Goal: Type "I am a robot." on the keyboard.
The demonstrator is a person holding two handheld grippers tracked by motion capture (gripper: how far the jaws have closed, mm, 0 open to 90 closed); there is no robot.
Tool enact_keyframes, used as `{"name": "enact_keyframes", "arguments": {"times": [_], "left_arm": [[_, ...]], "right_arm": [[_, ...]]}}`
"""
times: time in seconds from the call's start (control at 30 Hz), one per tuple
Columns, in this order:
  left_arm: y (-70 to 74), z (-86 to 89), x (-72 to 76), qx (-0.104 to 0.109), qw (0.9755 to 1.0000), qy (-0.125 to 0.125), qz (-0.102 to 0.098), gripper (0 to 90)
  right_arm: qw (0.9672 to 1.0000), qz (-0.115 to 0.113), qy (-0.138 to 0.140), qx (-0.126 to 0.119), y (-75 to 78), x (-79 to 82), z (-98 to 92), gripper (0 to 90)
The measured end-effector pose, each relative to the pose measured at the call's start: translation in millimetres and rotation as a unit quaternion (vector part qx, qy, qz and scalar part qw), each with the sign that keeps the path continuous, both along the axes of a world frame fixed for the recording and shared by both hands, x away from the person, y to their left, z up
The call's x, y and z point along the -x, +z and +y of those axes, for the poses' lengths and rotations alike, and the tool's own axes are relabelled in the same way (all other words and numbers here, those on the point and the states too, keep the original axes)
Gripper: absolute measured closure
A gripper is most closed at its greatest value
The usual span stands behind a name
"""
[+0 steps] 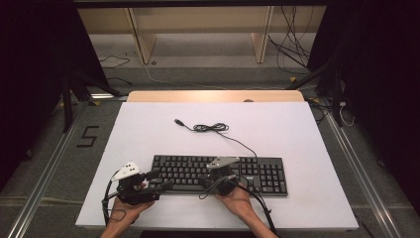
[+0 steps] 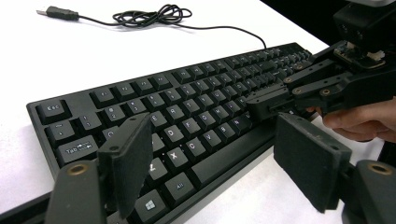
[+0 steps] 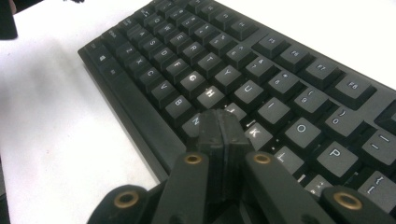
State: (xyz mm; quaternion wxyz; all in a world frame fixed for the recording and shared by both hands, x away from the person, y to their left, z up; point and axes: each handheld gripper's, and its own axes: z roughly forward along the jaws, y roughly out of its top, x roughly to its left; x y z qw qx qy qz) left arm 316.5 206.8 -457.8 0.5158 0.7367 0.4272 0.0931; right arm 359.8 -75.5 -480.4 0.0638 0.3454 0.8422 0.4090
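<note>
Currently the keyboard lies at the near middle of the white desk, with the right tongs pressed together over the home-row keys (near J) and the left tongs spread, so an off-centre press could strike a neighbouring key.

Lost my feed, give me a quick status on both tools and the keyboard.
Left tool open, over keyboard's left end. Right tool shut, tip over the J-K keys. Keyboard flat on white table, cable coiled behind, unplugged.
</note>
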Motion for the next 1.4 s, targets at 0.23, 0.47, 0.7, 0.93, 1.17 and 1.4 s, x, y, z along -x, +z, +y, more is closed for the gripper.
{"name": "enact_keyframes", "arguments": {"times": [0.23,0.47,0.7,0.93,1.17,1.4], "left_arm": [[0.4,1.1,-0.3,0.002,1.0,0.0,-0.003,27.2],[0.5,2.3,-0.8,0.003,1.0,0.003,-0.005,27.2],[-0.2,4.2,-1.9,0.006,0.9999,0.007,-0.007,27.2],[0.1,5.5,-2.1,0.007,0.9999,0.01,-0.011,27.2],[0.2,5.7,-2.1,0.006,0.9998,0.011,-0.013,27.2],[0.2,6.4,-2.3,0.006,0.9998,0.012,-0.013,27.0]], "right_arm": [[1.0,-0.002,-0.001,0.009,-2.2,0.0,1.1,90.0],[1.0,-0.002,-0.001,0.009,-3.0,0.2,1.7,90.0],[1.0,0.003,-0.006,-0.005,-0.9,-0.3,-0.9,87.4],[0.9991,0.002,-0.007,-0.043,8.2,-1.8,-9.6,68.8],[0.9989,0.003,-0.007,-0.047,12.2,-1.0,-12.1,49.4],[0.9987,0.003,0.005,-0.05,15.3,2.8,-10.2,42.1]]}}
